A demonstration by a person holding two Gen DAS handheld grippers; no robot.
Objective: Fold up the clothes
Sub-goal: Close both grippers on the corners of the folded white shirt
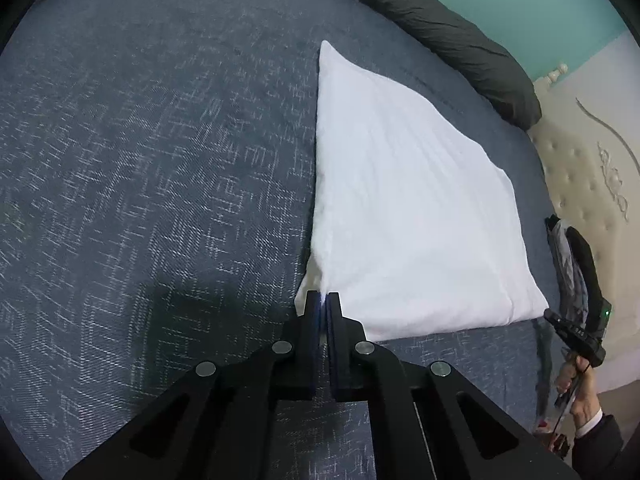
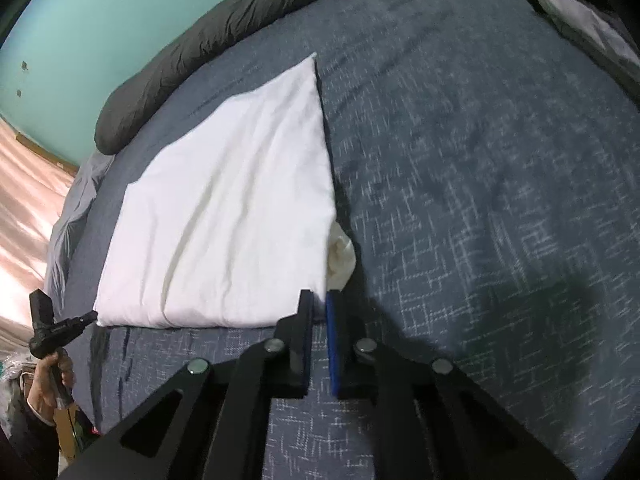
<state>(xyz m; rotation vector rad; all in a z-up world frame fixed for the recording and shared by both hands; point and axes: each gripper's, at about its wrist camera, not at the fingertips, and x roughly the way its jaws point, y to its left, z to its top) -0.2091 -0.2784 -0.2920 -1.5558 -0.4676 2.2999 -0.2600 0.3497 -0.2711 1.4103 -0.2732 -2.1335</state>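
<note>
Folded white cloth [image 1: 404, 200] lying flat on a bed with a blue-grey woven bedspread [image 1: 152, 184], near the side where a dark grey rolled duvet [image 1: 452, 36] runs along the far edge below a teal wall [image 1: 532, 4]. Left hand-held gripper [image 1: 322, 300] pressed together at the near left corner of the cloth, pinching a thin white edge between dark blue pads, a sliver of fabric showing in the slit. Seen from the right wrist: same white cloth [image 2: 224, 220] spread as a tapering rectangle, its long right edge straight, a small bunched lump of fabric poking out at the near right corner. Right hand-held gripper [image 2: 319, 304] just at that corner, jaws slightly apart with a narrow gap between the blue pads [image 2: 330, 344]; bedspread [image 2: 480, 200] visible through the gap lower down, whether any cloth sits between the tips hard to tell. At the lower left of the right wrist view, a hand [image 2: 48, 384] gripping a black handle beside the bed. At the right edge of the left wrist view, the other hand [image 1: 580, 396] on a black handle, next to a cream tufted headboard [image 1: 588, 184]. Pinkish curtain [image 2: 28, 208] at far left, right wrist view.
</note>
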